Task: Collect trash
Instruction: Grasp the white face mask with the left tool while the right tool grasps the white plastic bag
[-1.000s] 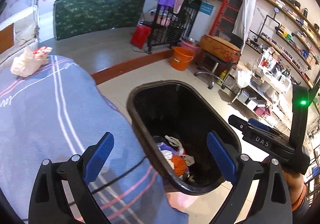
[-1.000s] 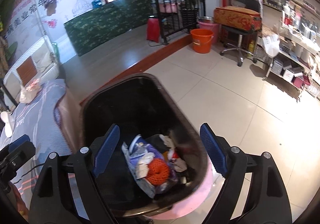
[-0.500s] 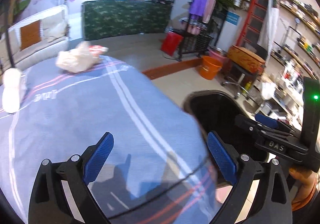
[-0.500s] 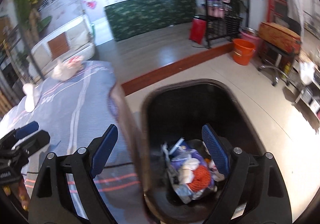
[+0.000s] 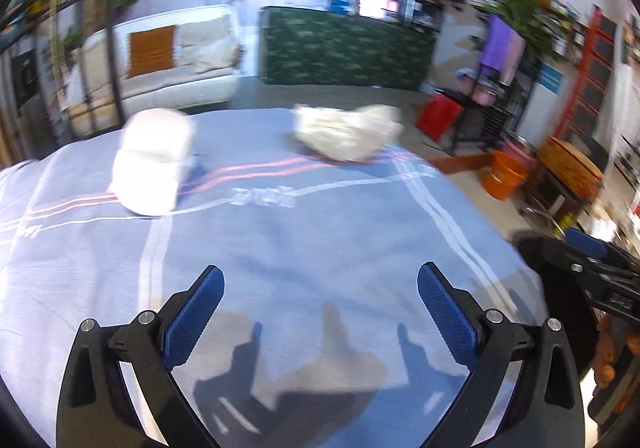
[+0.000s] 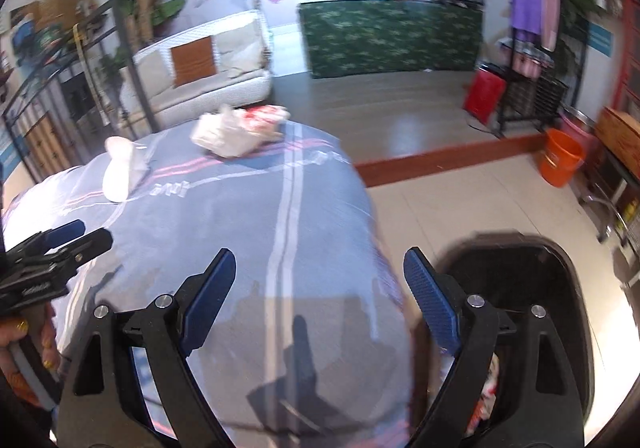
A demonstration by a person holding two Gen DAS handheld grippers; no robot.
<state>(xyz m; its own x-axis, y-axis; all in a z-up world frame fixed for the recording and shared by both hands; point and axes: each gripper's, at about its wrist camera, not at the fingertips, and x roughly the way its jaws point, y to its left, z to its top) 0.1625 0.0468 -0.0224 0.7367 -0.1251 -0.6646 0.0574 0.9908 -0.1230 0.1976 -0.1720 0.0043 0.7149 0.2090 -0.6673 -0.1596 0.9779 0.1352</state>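
Note:
A crumpled white plastic bag (image 5: 346, 132) lies at the far edge of the blue striped tablecloth (image 5: 300, 240); it shows in the right wrist view (image 6: 236, 130) with red print. A white rounded item (image 5: 154, 160) lies to its left, also in the right wrist view (image 6: 120, 166). My left gripper (image 5: 320, 304) is open and empty above the cloth. My right gripper (image 6: 320, 288) is open and empty over the table's right edge. The black trash bin (image 6: 560, 288) stands on the floor right of the table, with trash inside.
An orange bucket (image 6: 560, 156), a red bin (image 6: 484, 90) and a black rack (image 6: 532, 88) stand on the floor to the right. A white sofa (image 6: 208, 64) and a green-covered counter (image 6: 392, 36) are behind the table.
Both grippers have swung left, away from the bin and over the table. The two white items now lie ahead, nearer in view. Both grippers stay open.

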